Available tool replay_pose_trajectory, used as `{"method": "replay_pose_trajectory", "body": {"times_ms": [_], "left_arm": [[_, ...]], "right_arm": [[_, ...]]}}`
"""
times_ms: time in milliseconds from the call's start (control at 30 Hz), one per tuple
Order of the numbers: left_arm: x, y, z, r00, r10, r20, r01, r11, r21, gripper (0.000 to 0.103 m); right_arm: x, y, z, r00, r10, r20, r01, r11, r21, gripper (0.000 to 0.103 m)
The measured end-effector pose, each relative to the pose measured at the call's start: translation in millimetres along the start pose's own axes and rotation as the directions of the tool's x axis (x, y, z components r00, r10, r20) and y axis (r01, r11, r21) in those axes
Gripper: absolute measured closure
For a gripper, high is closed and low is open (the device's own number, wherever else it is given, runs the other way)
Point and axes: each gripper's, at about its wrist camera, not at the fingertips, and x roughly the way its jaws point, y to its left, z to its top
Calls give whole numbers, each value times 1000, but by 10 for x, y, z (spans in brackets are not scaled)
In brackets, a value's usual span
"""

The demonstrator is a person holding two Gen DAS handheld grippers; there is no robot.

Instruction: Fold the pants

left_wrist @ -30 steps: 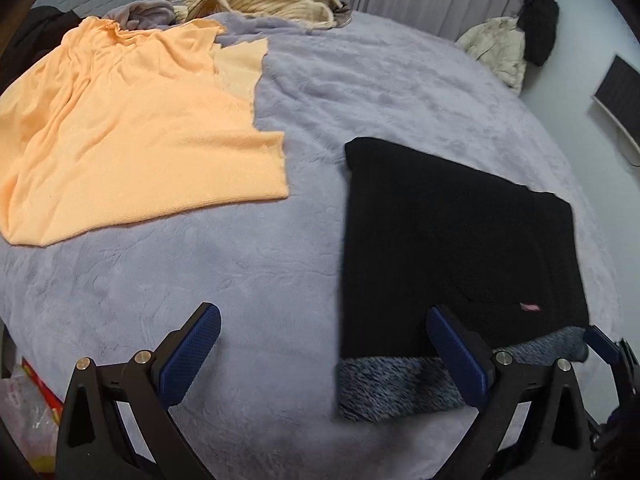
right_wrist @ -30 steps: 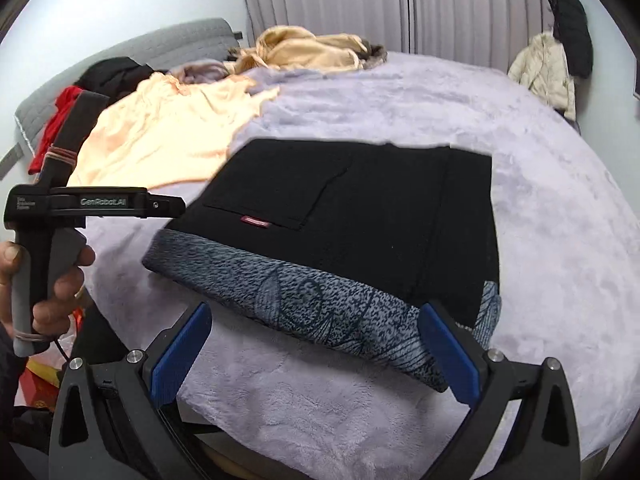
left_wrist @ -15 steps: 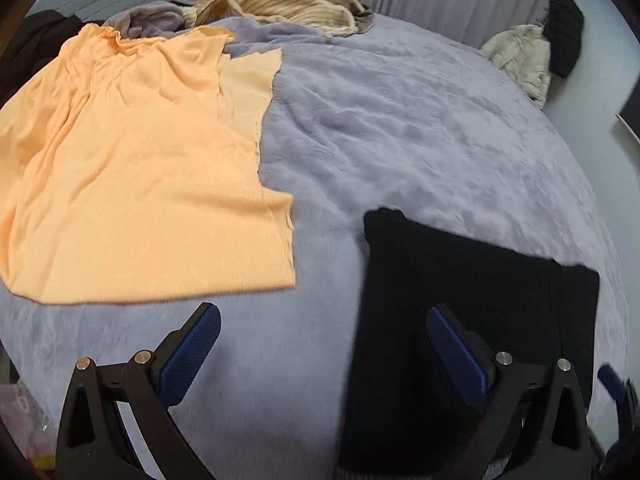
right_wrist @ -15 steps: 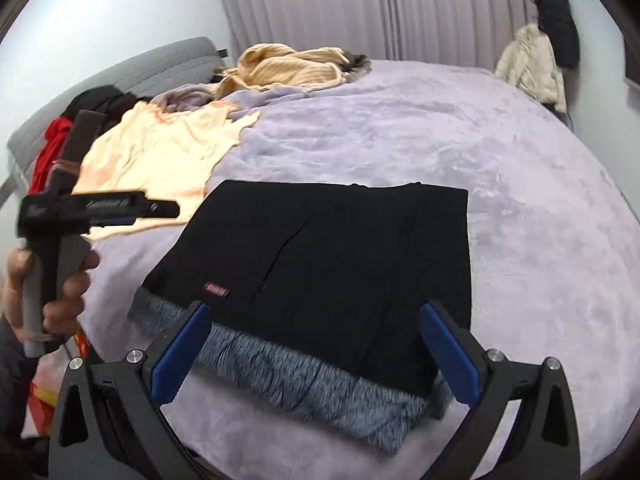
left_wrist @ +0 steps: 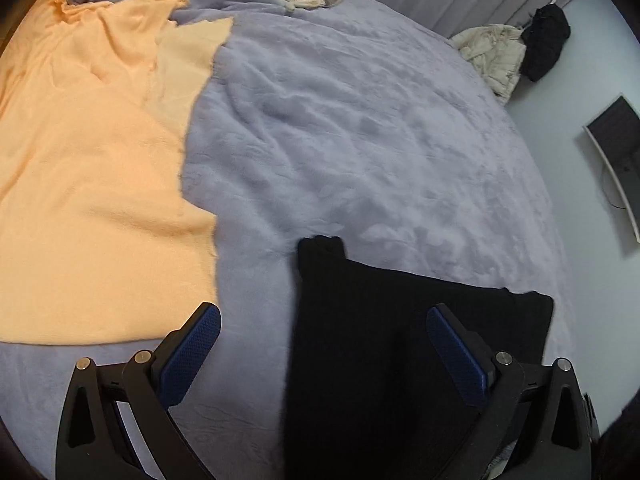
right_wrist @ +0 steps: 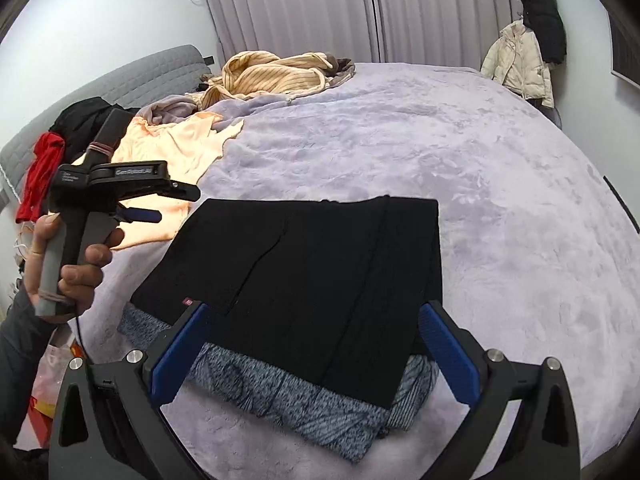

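The black pants (right_wrist: 320, 272) lie folded into a flat rectangle on the lilac bed cover, with a grey speckled lining (right_wrist: 288, 396) showing along the near edge. My right gripper (right_wrist: 314, 352) hovers open over that near edge, nothing between its blue pads. In the left wrist view the pants (left_wrist: 384, 352) fill the lower right, and my left gripper (left_wrist: 326, 354) is open above their left edge and holds nothing. The right wrist view also shows the left gripper (right_wrist: 160, 204), held up in a person's hand (right_wrist: 80, 272) to the left of the pants.
An orange garment (left_wrist: 92, 168) lies spread on the left of the bed. A beige striped garment (right_wrist: 272, 76) is heaped at the far side. Red and black clothes (right_wrist: 44, 168) sit by the grey headboard. Jackets (right_wrist: 524, 56) hang at the far right wall.
Both grippers have moved forward and up over the bed, so the pants sit lower in each view. The pants have not moved. Both grippers stay open.
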Motion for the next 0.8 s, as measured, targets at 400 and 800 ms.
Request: {"method": "replay_pose_trajectory", "body": {"times_ms": [400, 800], "left_arm": [[55, -440, -264, 998, 39, 56, -48, 983, 177, 0], [298, -299, -692, 997, 48, -59, -41, 992, 117, 0]], "right_arm": [[247, 314, 207, 999, 33, 22, -29, 989, -145, 0], [573, 269, -60, 988, -96, -119, 86, 993, -82, 0]]}}
